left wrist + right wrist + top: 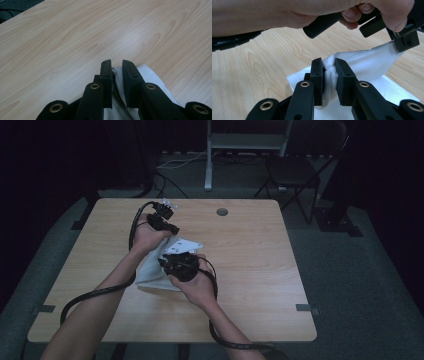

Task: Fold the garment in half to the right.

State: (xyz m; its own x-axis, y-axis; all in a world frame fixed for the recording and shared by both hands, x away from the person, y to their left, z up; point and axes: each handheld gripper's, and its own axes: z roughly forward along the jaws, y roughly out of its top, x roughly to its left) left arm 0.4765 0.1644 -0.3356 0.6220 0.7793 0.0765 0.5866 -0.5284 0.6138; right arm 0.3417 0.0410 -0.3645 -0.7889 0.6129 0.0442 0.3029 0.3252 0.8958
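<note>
A white cloth [152, 270] lies bunched on the wooden table [250, 270], partly lifted between the two hands. My left gripper [172, 231] is shut on one edge of the cloth [147, 72], whose fabric runs back between its jaws. My right gripper [167, 262] is shut on a gathered fold of the cloth [367, 65]. In the right gripper view the cloth stretches up and right to the left gripper [403, 42], held by a hand [287, 12] just above.
A small round grommet [222, 212] sits in the table near its far edge. A dark chair [295, 170] and a metal stand [210, 155] are beyond the table. Cables trail from both grippers over the near left of the table.
</note>
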